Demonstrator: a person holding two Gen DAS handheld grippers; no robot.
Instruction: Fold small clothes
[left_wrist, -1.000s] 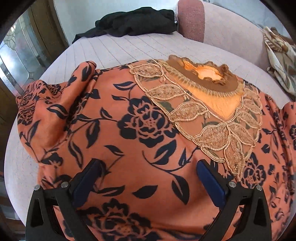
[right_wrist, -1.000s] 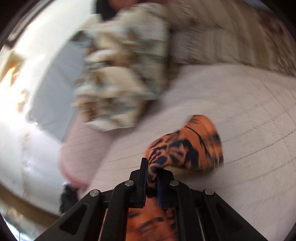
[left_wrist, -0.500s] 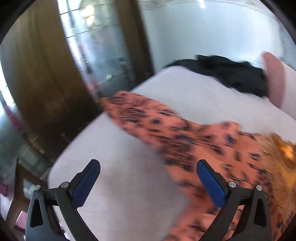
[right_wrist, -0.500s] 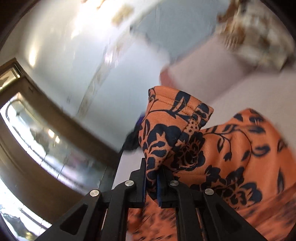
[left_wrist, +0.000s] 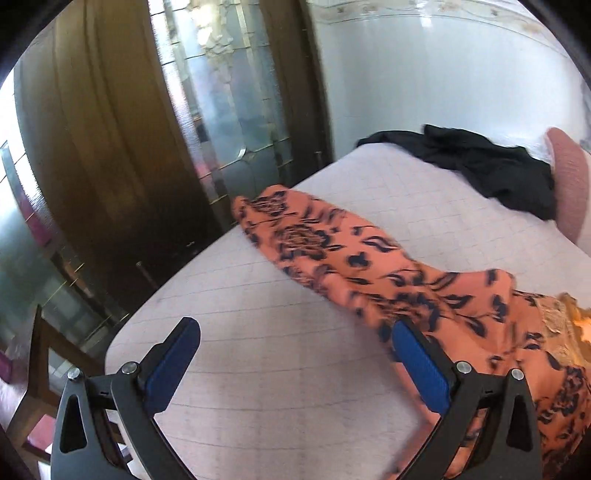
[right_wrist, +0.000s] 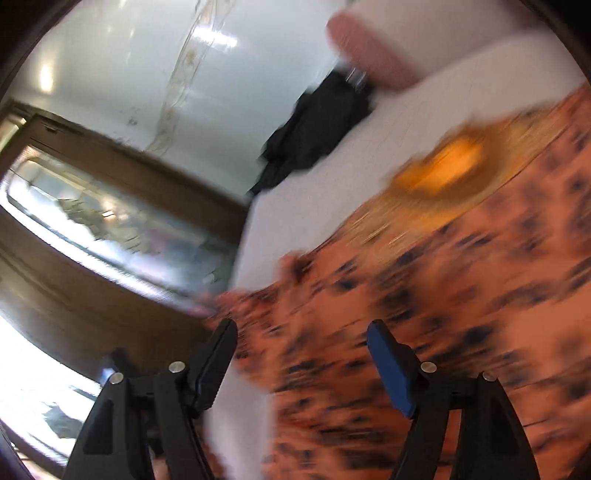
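An orange top with dark blue flowers (left_wrist: 369, 266) lies on the pale quilted bed (left_wrist: 258, 350), one sleeve stretched toward the bed's far left corner. Its gold lace neckline (right_wrist: 443, 170) shows blurred in the right wrist view. My left gripper (left_wrist: 295, 365) is open above bare bed, its right finger just beside the sleeve's edge, gripping nothing. My right gripper (right_wrist: 301, 354) hovers over the blurred orange top (right_wrist: 443, 295); its jaws are opening and the pads press on no cloth.
A black garment (left_wrist: 480, 170) lies crumpled at the bed's far side beside a pink bolster (left_wrist: 569, 184). A dark wooden door with glass panels (left_wrist: 229, 122) stands past the bed's left edge. A wooden chair (left_wrist: 37, 369) stands low on the left.
My right gripper swung the sleeve over the top and let go of it, jaws now apart. My left gripper swung left off the top's body to the bare bed by the other sleeve.
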